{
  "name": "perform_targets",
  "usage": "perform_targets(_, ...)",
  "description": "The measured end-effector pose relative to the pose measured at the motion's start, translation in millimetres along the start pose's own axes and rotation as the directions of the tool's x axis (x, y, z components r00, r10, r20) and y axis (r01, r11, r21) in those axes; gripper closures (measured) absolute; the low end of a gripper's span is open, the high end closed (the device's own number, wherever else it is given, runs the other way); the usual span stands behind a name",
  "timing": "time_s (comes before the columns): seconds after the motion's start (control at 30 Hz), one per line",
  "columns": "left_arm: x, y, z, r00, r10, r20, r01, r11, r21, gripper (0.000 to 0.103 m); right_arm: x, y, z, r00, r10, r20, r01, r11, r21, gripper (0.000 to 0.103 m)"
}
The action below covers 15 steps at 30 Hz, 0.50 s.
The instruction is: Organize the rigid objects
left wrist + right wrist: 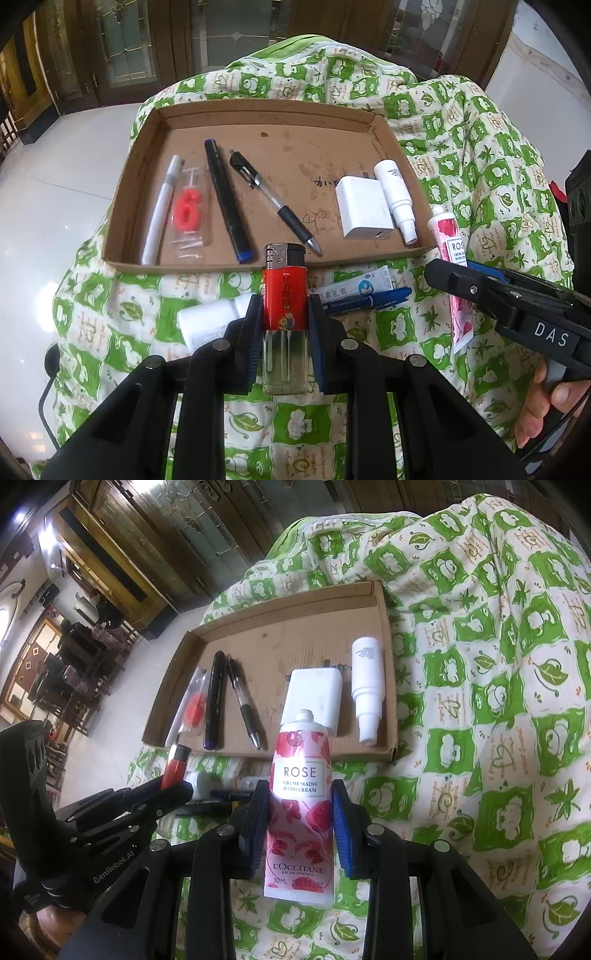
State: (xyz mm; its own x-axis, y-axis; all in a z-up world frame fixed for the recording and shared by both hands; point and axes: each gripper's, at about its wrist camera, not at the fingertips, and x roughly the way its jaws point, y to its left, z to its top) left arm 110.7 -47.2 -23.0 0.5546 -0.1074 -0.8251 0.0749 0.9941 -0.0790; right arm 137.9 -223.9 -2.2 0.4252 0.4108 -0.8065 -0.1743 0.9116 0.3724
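In the cardboard tray [147, 122] ahead of me, on the green-and-cream patterned cloth [480, 155], the things lie in a row: at the far left a white pen [159, 214], just beside it a red number-six candle [188, 210] in its clear packet, then a long black marker [227, 199] with blue ends, a clear ballpoint pen [275, 201] with a black grip lying aslant, a white charger block [364, 206], and touching its right side a small white spray bottle [395, 197]. On the cloth in front of the tray lie a white bottle [207, 317], a small ointment tube [365, 286] and a blue marker [369, 299] close together. My left gripper [284, 325] has its fingers [253, 332] clamped on a red lighter [284, 306], which stands upright between the pads, its metal top toward the tray's near wall and its clear base toward me. To the right, my right gripper [301, 827] has its fingers [255, 830] clamped on the sides of a rose hand cream tube [299, 812], held off the cloth with its open neck pointing toward the tray, just in front of the charger block.
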Motion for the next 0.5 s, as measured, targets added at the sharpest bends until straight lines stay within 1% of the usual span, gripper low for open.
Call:
perform_targets(0.3, 2, -2, 18, 1.0, -0.013, 0.006, 0.013, 1.0, 0.004, 0.083, 1, -11, 21, 1.0, 0.001, 0.019, -0.002, 1.0, 0.022, 0.074)
perform_targets(0.5, 6, -4, 28, 1.0, 0.003, 0.007, -0.003, 1.0, 0.015, 0.083, 1, -20, 36, 0.999, -0.001, 0.032, 0.0, 0.999, 0.038, 0.074)
